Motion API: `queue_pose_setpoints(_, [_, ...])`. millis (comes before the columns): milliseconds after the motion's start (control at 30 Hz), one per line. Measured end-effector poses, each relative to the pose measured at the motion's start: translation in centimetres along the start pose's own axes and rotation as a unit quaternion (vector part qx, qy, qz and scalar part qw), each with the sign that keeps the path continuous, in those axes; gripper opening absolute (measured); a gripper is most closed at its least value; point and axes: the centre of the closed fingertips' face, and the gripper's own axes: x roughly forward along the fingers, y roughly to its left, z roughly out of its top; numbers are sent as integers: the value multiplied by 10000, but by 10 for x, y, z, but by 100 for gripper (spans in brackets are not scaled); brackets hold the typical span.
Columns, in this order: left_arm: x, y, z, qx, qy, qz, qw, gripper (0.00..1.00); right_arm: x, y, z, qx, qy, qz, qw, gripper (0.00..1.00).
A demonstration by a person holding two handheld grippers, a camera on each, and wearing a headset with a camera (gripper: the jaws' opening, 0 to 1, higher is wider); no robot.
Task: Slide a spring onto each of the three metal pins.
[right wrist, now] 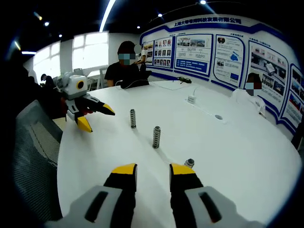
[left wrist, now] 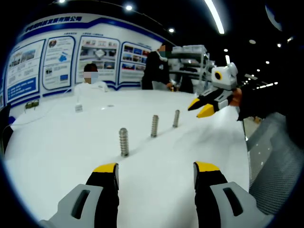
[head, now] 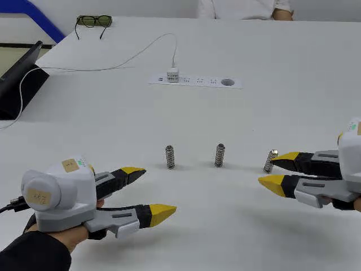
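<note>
1. Your left gripper (head: pixel 151 191) and right gripper (head: pixel 279 169) stand apart-jawed, empty; three spring-carrying pins (head: pixel 220 154) line the counter (head: pixel 282 68).
2. The right tip nearly touches the end pin (head: pixel 271 162): a careless swing could topple it.

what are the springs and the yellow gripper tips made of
Springs: likely bare steel wire, grey coils with a dull metallic glint. Yellow fingertips of the left gripper: matte, evenly coloured, probably plastic or rubber; which one is unclear.

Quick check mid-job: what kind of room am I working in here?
Probably a meeting room or company showroom: a large white table with a power strip, blue-framed display boards on the wall.
</note>
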Motion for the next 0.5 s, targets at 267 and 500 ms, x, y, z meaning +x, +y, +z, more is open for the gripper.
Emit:
queue_pose_setpoints(267, [0, 1, -1, -5, 10, 5, 10000, 65, -8, -8, -11, 95, -30, -151, 9998, 32])
queue_pose_setpoints(500, [-1, 1, -2, -16, 26, 22, 10000, 65, -14, -12, -18, 155, -107, -196, 9996, 38])
